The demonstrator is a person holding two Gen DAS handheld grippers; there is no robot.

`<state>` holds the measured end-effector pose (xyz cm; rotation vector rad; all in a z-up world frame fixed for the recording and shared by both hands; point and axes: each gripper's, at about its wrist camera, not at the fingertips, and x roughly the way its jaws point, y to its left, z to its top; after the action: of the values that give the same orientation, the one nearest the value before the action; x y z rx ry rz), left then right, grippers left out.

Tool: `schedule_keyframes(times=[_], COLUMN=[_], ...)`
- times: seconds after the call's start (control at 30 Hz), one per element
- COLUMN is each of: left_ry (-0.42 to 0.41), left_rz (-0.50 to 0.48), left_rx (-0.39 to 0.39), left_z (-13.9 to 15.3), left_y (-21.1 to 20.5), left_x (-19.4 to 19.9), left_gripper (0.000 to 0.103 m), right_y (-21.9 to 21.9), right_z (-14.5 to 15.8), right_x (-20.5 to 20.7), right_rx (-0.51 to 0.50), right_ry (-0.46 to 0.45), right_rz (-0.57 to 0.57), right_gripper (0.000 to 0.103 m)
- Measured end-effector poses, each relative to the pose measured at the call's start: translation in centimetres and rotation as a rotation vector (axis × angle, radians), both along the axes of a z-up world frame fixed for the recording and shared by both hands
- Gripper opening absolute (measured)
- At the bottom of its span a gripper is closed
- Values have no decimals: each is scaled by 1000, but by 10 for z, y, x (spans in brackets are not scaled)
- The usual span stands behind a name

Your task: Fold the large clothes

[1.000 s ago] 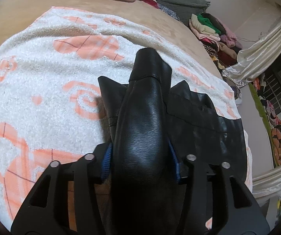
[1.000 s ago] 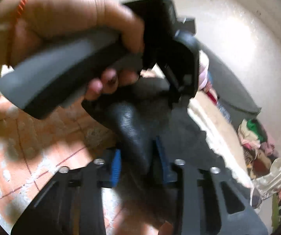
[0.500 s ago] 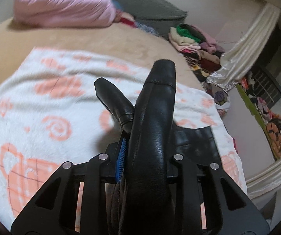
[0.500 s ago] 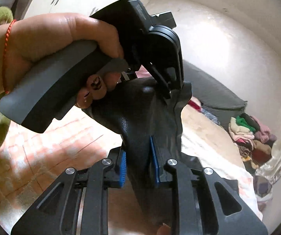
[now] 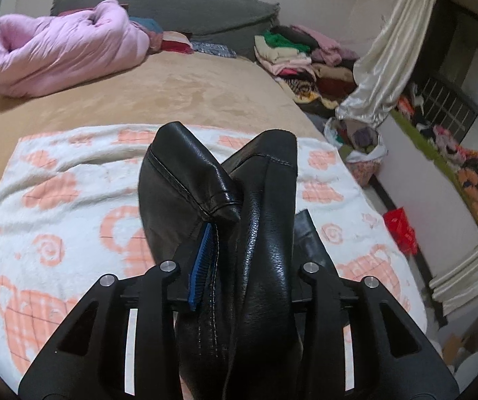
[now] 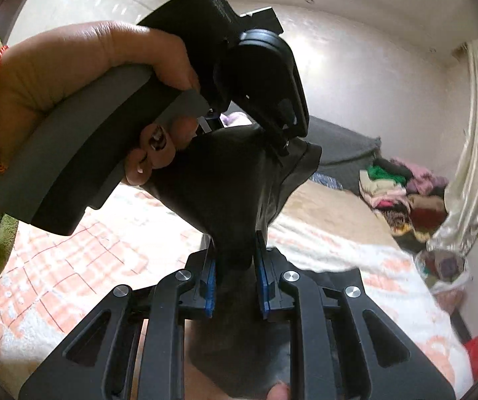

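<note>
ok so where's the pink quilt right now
In the left wrist view the pink quilt lies bundled at the far left of the bed, on the tan blanket in front of the grey cushion.

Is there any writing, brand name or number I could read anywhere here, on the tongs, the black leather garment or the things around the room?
None can be read.
The top of the other handheld device bears small pale print, too blurred to make out.
The black leather garment, the patterned blanket and the red box show no legible text.
</note>
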<state>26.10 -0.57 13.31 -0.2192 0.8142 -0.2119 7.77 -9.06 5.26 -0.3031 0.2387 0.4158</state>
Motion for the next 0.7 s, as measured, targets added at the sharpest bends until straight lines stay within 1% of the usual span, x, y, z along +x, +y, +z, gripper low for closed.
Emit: schedule_keyframes(times=[0.07,0.13,0.17,0.27,0.37,0.43,0.5,0.6,0.63,0.7], left_ry=[11,22,30,65,97,120,105,80,72,62], left_rz=[-18,-33,-42,-70,-107,-143,-163,-137,-109,-57], left_rx=[27,50,61,87,79,59,31,-2,11,57], left_z=[-3,-6,-9,-20,-32,-40,-44,-48,-51,-61], left_y=[-20,-37,-46,-75,-93,-103,-103,-86,-75,-55], left_x=[4,5,8,16,21,23,20,12,8,0], left_gripper=[30,33,35,38,51,51,54,55,56,64], right_y=[-13,-29,-38,-60,-76,-90,-102,-119,-123,-126], right_z=[-4,-10,-14,-25,-35,-44,-54,-72,-75,-78], right_x=[0,14,22,25,26,33,35,46,47,48], right_rx=[28,60,82,156,218,247,306,432,461,499], right_ry=[24,58,83,157,233,275,350,488,514,555], right_rz=[-11,-23,-32,-47,-66,-85,-89,-85,-80,-70], right_gripper=[18,18,18,18,18,18,18,18,18,20])
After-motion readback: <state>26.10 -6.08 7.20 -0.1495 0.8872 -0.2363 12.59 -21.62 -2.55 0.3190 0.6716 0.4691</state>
